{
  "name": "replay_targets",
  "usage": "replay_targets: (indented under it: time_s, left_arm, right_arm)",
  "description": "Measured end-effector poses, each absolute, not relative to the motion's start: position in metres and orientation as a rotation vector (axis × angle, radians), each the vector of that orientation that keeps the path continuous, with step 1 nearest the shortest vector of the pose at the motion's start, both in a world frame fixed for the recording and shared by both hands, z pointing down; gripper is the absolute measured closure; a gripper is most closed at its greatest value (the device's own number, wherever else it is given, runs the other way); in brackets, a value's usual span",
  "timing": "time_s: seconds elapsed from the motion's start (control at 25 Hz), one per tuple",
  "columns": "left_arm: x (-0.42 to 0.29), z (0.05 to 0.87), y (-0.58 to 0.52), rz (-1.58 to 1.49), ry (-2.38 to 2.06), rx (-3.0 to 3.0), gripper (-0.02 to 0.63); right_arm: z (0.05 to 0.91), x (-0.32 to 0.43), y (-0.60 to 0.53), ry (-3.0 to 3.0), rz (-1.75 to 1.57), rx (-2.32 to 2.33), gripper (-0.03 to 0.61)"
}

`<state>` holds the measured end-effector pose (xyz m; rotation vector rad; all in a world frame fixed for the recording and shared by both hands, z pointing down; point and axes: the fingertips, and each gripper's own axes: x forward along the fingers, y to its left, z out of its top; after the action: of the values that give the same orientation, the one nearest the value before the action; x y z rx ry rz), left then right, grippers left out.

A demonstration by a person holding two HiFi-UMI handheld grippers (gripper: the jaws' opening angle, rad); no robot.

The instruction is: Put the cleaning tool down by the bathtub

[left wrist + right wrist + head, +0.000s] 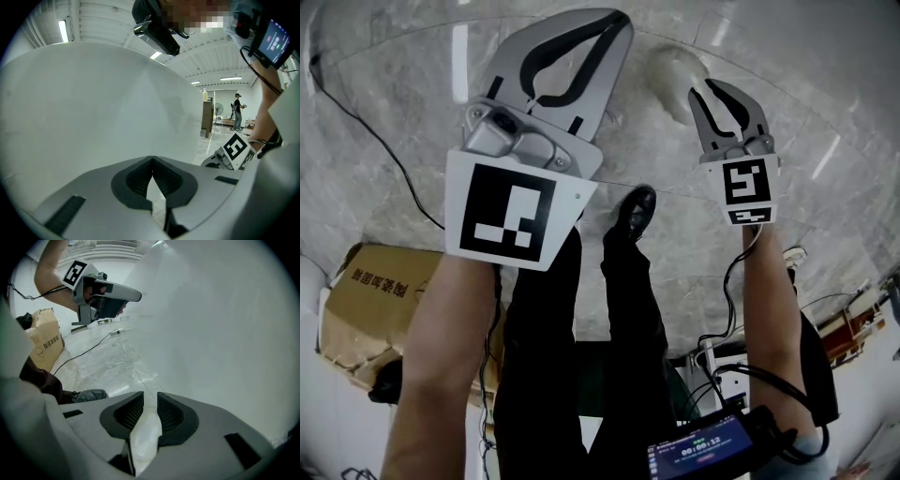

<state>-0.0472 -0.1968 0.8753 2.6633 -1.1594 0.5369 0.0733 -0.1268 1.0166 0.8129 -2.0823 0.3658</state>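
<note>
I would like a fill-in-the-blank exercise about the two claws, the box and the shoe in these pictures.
1. The left claw is ___, with nothing in it.
2. The box lies at the person's ___ side.
3. The shoe is ___ in colour.
4. The right claw grips a ___ tool.

Missing words: shut; left; black; white.

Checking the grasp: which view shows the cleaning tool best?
The right gripper view: the white cleaning tool sits between the jaws of the right hand-held gripper. The head view shows only a pale blur past that gripper's tips; the left gripper view shows none of it.
</note>
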Motion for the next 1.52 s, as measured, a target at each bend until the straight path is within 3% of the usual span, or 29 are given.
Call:
replay_targets:
  time_s: [0.52,1.0,1.52]
  left_arm:
    - [-0.039,0.76,-0.198,0.43,-1.275,2.633,0.598]
    - [-0.014,0.567,-0.203,0.289,-1.415,2.656,0.598]
    - [-0.01,0.313,-0.171,0.077,-1.621,2.747,0.598]
  right_arm:
    - [0.846,0.058,-0.165,-2.274,0.187,0.969,0.494]
    - [0.6,0.081,-0.185,-2.436,0.16,1.404,0.561]
    - [0.33,0.094,-0.163,-2.534,-0.094,1.582,0.565]
